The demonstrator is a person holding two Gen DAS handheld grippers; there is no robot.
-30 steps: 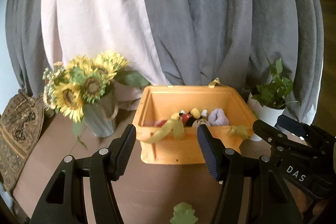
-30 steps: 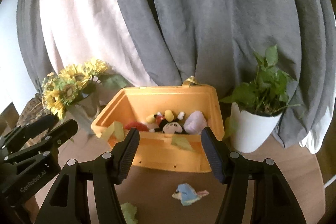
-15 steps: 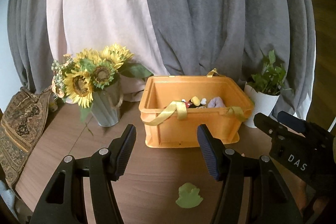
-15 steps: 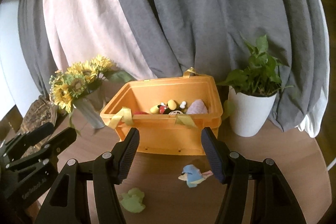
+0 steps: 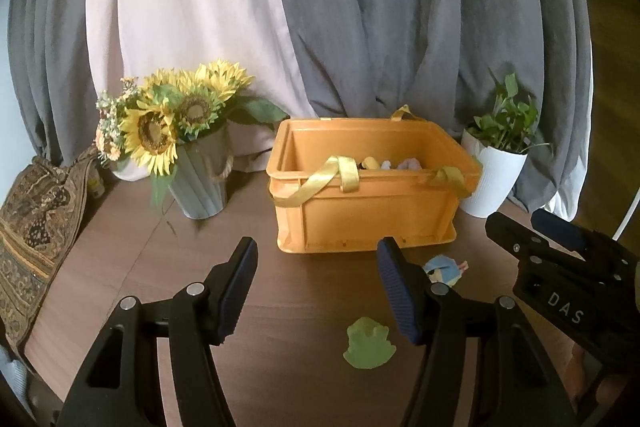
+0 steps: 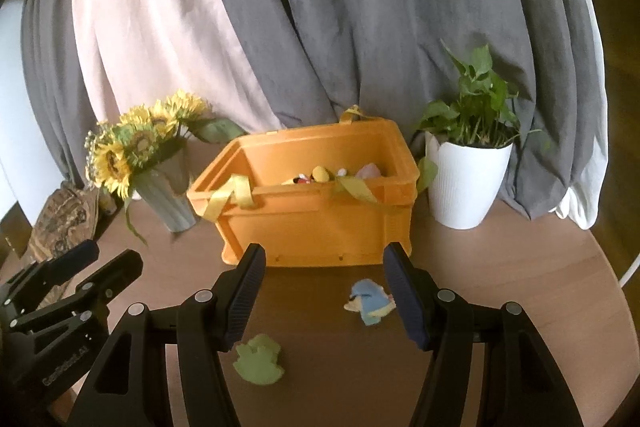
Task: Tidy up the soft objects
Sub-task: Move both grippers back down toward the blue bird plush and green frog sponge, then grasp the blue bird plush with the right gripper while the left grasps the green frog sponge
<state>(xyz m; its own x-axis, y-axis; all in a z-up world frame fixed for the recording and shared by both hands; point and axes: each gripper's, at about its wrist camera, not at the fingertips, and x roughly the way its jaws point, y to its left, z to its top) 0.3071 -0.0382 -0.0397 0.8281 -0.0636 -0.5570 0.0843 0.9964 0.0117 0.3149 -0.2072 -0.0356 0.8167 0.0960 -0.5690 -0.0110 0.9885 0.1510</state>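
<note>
Standing back from the round brown surface (image 6: 500, 287), both claws hang wide open with nothing between their fingers: the left claw (image 5: 316, 287) faces the orange bin (image 5: 372, 211), and the right claw (image 6: 324, 291) sits just to its right, aimed at the same bin. Two soft toys lie loose on the surface in front of the bin. The green toy (image 6: 259, 359) is flat, nearest the claws and slightly left of the right claw's line. The blue toy (image 6: 370, 301) sits closer to the bin, just inside the right claw's right-hand finger in that view; in the left view it is partly hidden behind the left claw's finger. More small plush pieces already rest inside the bin, only their tops showing above the rim.

Both loose toys look light and squashy, so I'd judge they will give under the ribbed pads rather than slip, and no great squeeze is needed. The green one lies so flat that the fingers would likely have to come down onto the surface and pinch across its narrower middle. The blue one has more bulk, and its rounded body seems a safer hold than the thin bits sticking out at its edge. Yellow ribbons (image 5: 320, 179) draped over the bin's front rim could snag a toy carried low over the edge. The sunflowers (image 5: 172, 123) and the potted plant (image 6: 468, 179) stand well apart from both toys.
</note>
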